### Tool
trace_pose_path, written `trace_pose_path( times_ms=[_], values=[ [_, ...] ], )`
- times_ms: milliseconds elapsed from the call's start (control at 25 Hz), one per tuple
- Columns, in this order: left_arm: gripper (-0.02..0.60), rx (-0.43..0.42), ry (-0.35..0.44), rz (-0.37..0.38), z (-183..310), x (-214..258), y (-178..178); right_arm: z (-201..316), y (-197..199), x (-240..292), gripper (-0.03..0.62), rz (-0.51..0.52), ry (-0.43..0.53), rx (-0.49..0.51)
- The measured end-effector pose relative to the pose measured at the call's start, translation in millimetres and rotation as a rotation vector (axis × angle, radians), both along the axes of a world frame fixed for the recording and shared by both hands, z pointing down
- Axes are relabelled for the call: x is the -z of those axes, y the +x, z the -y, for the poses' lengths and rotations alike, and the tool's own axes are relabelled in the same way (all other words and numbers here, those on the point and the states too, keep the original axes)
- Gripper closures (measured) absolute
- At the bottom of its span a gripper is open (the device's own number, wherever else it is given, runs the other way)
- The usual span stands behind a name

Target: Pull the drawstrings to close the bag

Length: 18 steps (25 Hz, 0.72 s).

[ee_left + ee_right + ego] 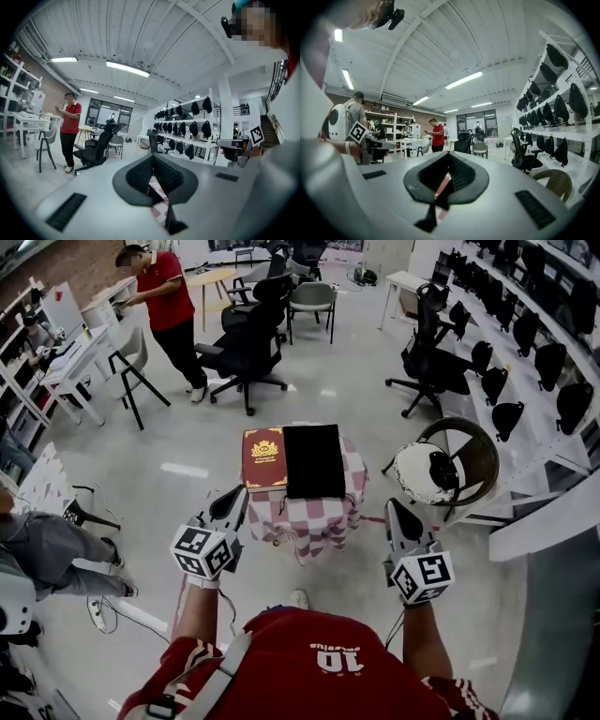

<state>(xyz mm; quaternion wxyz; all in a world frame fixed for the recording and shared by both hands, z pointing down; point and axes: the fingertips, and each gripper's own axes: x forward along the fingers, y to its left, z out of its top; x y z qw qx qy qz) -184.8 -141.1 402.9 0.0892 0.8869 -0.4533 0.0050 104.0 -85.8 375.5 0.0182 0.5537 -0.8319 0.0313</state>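
Note:
A flat black bag [314, 460] lies on a small table draped in a red-and-white checked cloth [319, 517], next to a dark red book [264, 457]. Its drawstrings cannot be made out. My left gripper [232, 498] is held level just short of the table's near left corner, jaws shut and empty. To the right of the table my right gripper [398, 512] is likewise shut and empty. In the left gripper view the left gripper [152, 157] has the checked cloth [159, 193] showing below its tips. In the right gripper view the right gripper [449, 154] has the red book [440, 180] showing below its tips.
A wicker chair with a white cushion [441, 470] stands right of the table. Black office chairs [248, 343] and a person in a red shirt [169, 306] are beyond it. Someone sits at the left [47, 549]. Shelves of black bags [525, 343] line the right wall.

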Motion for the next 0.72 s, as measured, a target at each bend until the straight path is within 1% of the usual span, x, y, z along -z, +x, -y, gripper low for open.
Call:
trace_pose_path(
  times_ms=[160, 280, 480, 720],
  values=[
    [0.574, -0.053, -0.003, 0.006, 22.2, -6.4, -2.6, 14.6, -8.0, -2.8, 0.583, 0.003, -0.009, -0.033],
    [0.574, -0.082, -0.014, 0.006, 36.5, -15.1, -4.1, 19.0, -12.8, -5.7, 0.583, -0.017, -0.020, -0.061],
    [0.574, -0.109, -0.035, -0.035, 42.8, -29.8, -6.1, 20.2, -19.2, -12.2, 0.583, -0.041, -0.037, -0.086],
    [0.574, -0.125, -0.032, -0.044, 43.2, -32.7, -3.7, 20.6, -29.7, -14.3, 0.583, -0.039, -0.041, -0.074]
  ],
)
